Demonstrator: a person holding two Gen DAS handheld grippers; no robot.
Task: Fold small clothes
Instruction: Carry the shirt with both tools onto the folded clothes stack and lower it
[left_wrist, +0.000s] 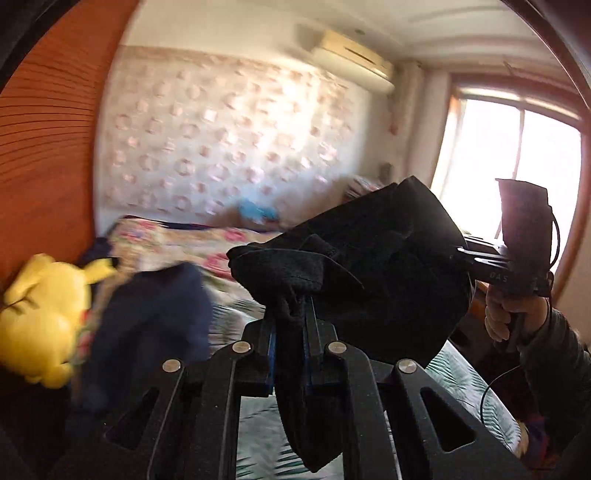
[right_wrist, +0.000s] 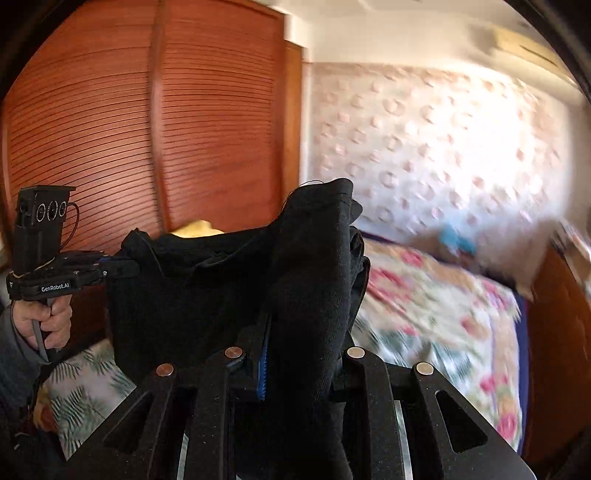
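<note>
Above bed (right_wrist: 424, 314): both jaws pinching black garment (right_wrist: 229, 280).

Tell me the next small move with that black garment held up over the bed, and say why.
Probably draw the two grippers apart to pull the black garment taut. The left gripper and right gripper each pinch an edge, jaws shut on the cloth, yet it sags bunched and creased between them above the bed. Spread flat, it could then be lowered for folding.
</note>
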